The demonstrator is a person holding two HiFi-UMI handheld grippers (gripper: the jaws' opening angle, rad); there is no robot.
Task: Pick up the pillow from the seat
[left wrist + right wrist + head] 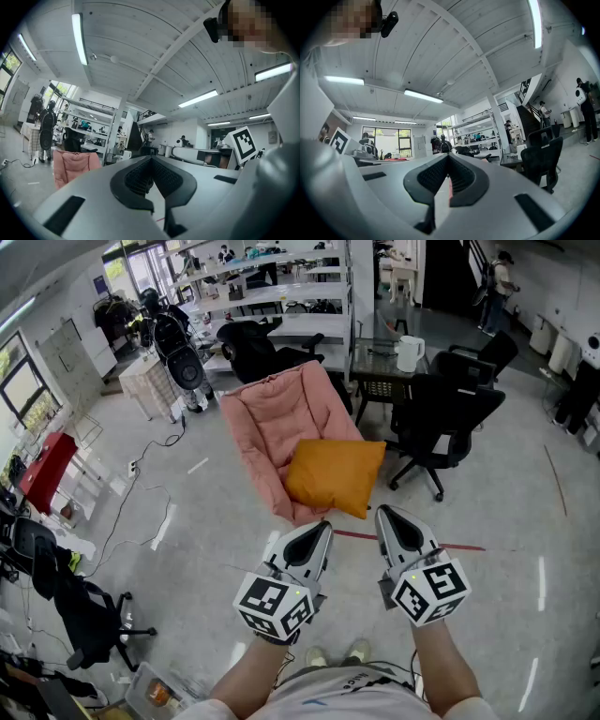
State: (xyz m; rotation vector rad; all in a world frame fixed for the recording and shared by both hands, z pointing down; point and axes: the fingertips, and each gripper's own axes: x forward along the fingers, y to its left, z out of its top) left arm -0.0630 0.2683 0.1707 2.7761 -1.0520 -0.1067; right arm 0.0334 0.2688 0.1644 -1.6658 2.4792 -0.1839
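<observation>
An orange pillow [335,475] lies tilted on the front of a pink padded seat [277,420] that stands on the floor ahead of me. My left gripper [323,529] and right gripper [385,514] are held side by side just short of the pillow, touching nothing. Both are shut and empty. In the left gripper view the pink seat [72,164] shows at the far left beyond the closed left gripper [151,161]. The right gripper view looks across the room over the closed right gripper [448,159]; the pillow is hidden there.
Black office chairs [446,420] stand right of the seat, beside a desk with a white kettle [409,352]. Another black chair [89,615] is at lower left. Cables [141,493] run over the floor. A red tape line [469,547] crosses the floor near my grippers.
</observation>
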